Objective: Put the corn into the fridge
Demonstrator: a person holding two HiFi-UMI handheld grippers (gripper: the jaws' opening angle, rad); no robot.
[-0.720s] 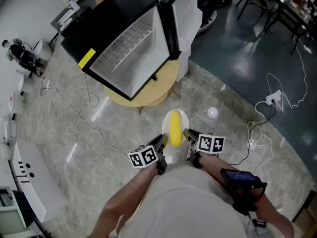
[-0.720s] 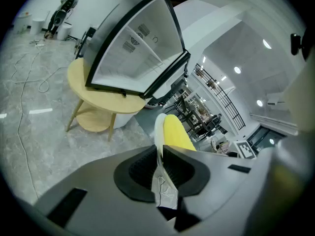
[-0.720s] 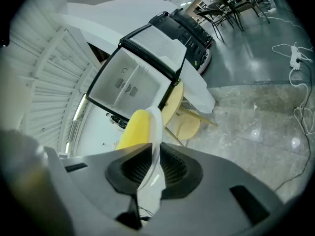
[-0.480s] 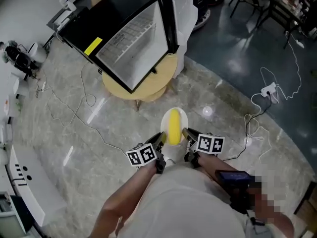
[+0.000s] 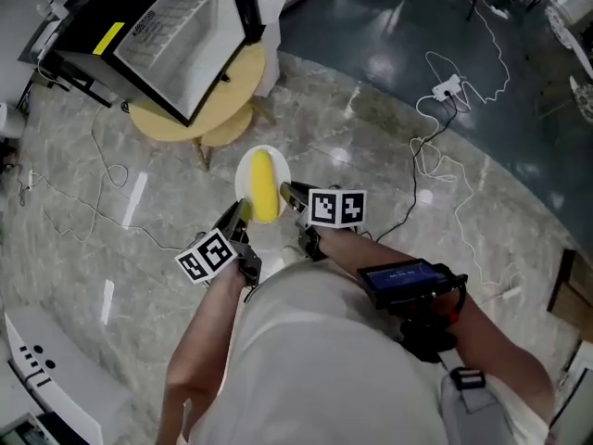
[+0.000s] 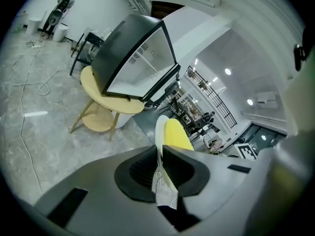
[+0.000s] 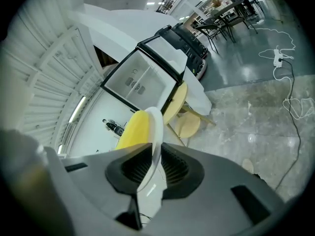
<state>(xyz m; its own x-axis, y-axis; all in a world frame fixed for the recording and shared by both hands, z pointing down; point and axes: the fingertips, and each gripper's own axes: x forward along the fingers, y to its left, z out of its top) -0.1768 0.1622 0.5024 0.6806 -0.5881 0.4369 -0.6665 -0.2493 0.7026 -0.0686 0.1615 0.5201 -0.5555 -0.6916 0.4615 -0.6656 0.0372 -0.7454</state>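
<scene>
A yellow corn cob (image 5: 263, 185) lies on a small white plate (image 5: 245, 169) held in the air between my two grippers. My left gripper (image 5: 239, 217) is shut on the plate's left rim and my right gripper (image 5: 290, 196) on its right rim. In the left gripper view the plate (image 6: 160, 126) stands edge-on in the jaws (image 6: 160, 154), with the corn (image 6: 176, 134) to its right. The right gripper view has the plate (image 7: 157, 124) pinched in the jaws (image 7: 151, 163) and the corn (image 7: 132, 129) to its left. The black mini fridge (image 5: 162, 26) stands ahead with its door open.
The fridge rests on a round yellow table (image 5: 202, 116) with a lower shelf. Loose cables and a white power strip (image 5: 446, 89) lie on the marble floor to the right. A white cabinet (image 5: 37, 369) stands at the lower left. Dark chairs (image 7: 231, 18) are farther off.
The head view has swung, so the fridge and table now sit at the upper left. The plate with corn has shifted left in view, still held by both grippers.
</scene>
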